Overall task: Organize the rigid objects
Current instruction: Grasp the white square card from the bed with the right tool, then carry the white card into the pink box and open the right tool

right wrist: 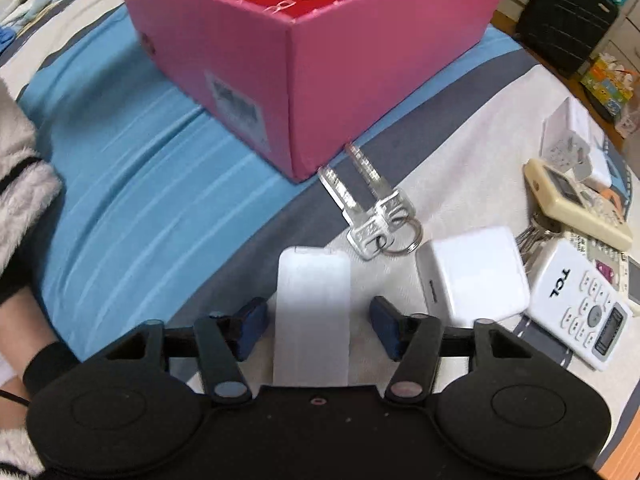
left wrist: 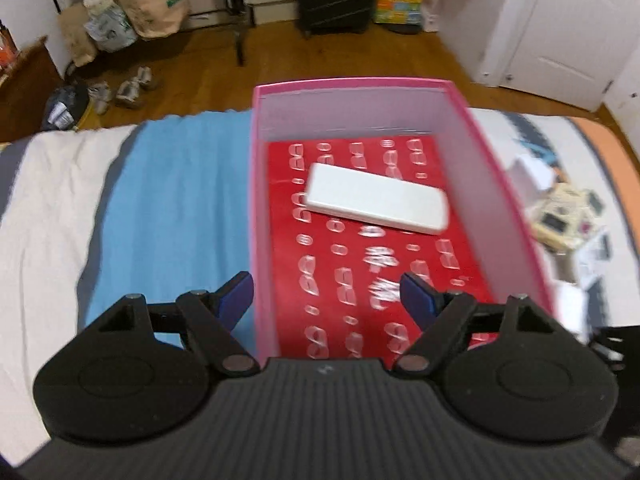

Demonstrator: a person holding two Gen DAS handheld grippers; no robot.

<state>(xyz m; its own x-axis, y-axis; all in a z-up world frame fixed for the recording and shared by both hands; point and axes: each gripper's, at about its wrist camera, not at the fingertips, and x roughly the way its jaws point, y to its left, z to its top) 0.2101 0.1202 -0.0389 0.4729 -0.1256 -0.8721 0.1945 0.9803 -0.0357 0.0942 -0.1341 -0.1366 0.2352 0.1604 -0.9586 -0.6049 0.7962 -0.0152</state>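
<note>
While I worked over the striped bedspread (right wrist: 120, 168), wood floor (left wrist: 280, 60) beyond, my left gripper (left wrist: 327, 296) gaped astride the pink box (left wrist: 504, 184) wall — my right gripper (right wrist: 319, 326) stood apart around a white block (right wrist: 314, 312), keys (right wrist: 372, 208) and remotes (right wrist: 580, 300) near.

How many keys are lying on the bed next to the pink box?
2 keys, side by side on one ring, tips reaching the pink box at its near corner. More keys on another ring may hide under the beige remote.

Box (right wrist: 248, 40): pink card, matt walls
Keys (right wrist: 370, 208): bright, shiny metal (ring too)
Remote (right wrist: 580, 308): smooth white plastic
Bedcover (right wrist: 120, 184): soft matt cloth
Floor (left wrist: 320, 56): polished wood
Sleeve (right wrist: 20, 184): fluffy fleece
</note>
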